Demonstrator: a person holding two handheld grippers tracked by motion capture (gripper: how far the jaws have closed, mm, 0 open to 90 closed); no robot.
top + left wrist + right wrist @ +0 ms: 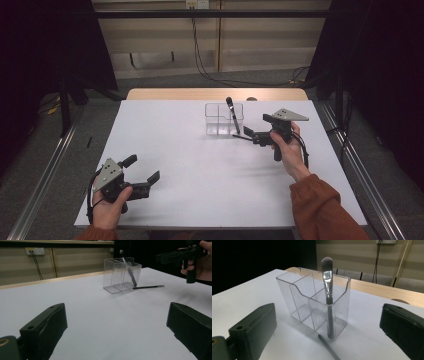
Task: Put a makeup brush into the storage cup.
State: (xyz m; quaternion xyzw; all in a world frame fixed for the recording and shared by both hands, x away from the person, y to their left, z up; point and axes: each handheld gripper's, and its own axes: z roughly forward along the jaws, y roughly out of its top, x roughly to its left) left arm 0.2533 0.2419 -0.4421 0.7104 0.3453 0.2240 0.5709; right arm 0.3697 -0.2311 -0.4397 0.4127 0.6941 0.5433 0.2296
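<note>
- Two grippers are in your hands: the left gripper (142,175) sits low at the near left corner of the white table (190,165), the right gripper (248,133) is held up at the far right, just beside the clear organiser (223,120).
- Your left hand (111,202) wraps the handle from below, and the jaws point right and away across the table; they stand spread wide with nothing between them.
- Your right hand (286,147) grips its handle with the forearm in a rust-coloured sleeve (325,210); the jaws point left toward the organiser and are likewise wide apart, holding nothing.
- The organiser (317,302) is transparent plastic with three compartments, standing upright near the far edge of the table.
- A makeup brush (327,290) stands in the end compartment nearest your right gripper, bristles up, with a shiny silver ferrule and a dark handle; it leans slightly against the wall.
- A thin dark pencil (148,286) lies flat on the table, its tip just beside the organiser's base, below your right gripper's jaws.
</note>
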